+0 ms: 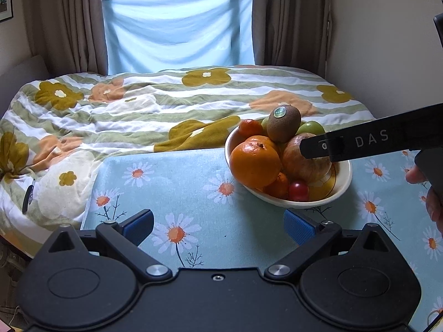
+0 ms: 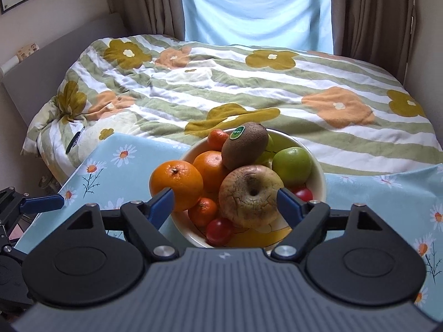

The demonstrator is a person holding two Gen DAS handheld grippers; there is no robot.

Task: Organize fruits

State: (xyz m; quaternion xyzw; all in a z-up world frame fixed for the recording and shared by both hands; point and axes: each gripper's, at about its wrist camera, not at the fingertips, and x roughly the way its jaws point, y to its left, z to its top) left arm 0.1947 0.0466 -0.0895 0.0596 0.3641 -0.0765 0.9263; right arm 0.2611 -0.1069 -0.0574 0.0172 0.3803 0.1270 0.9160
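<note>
At the bottom of the left wrist view the left gripper (image 1: pixel 218 228) hangs over the daisy-print tablecloth (image 1: pixel 171 185), its 2 blue-padded fingers (image 1: pixel 138 225) spread wide with nothing between them. At the bottom of the right wrist view the right gripper (image 2: pixel 224 203) also has its fingers (image 2: pixel 162 203) set wide apart, holding nothing, the tips on either side of the near part of the white bowl (image 2: pixel 321 177). Whether they touch any fruit cannot be told. The bowl sits in the middle of that frame, on the tablecloth near its far edge, and is heaped with fruit. Nearest are a cherry tomato (image 2: pixel 218 231) and a small tangerine (image 2: pixel 203 211). Just behind them lies a wrinkled, browned apple (image 2: pixel 249 196), stem hollow facing up, with a second cherry tomato (image 2: pixel 304 194) at its right. A large orange (image 2: pixel 175 184) leans over the bowl's left rim, touching a second orange (image 2: pixel 209 168) behind it. A green apple (image 2: pixel 292 164) rests at the right. A kiwi (image 2: pixel 245 145) with a green sticker lies tilted on top of the pile, and another tangerine (image 2: pixel 217 139) sits at the far left rim. Beyond the table, across the middle of both frames, spreads a striped floral duvet (image 2: pixel 249 83). At the top, a pale blue cloth (image 2: pixel 254 5) covers the window between brown curtains (image 2: pixel 371 13).
</note>
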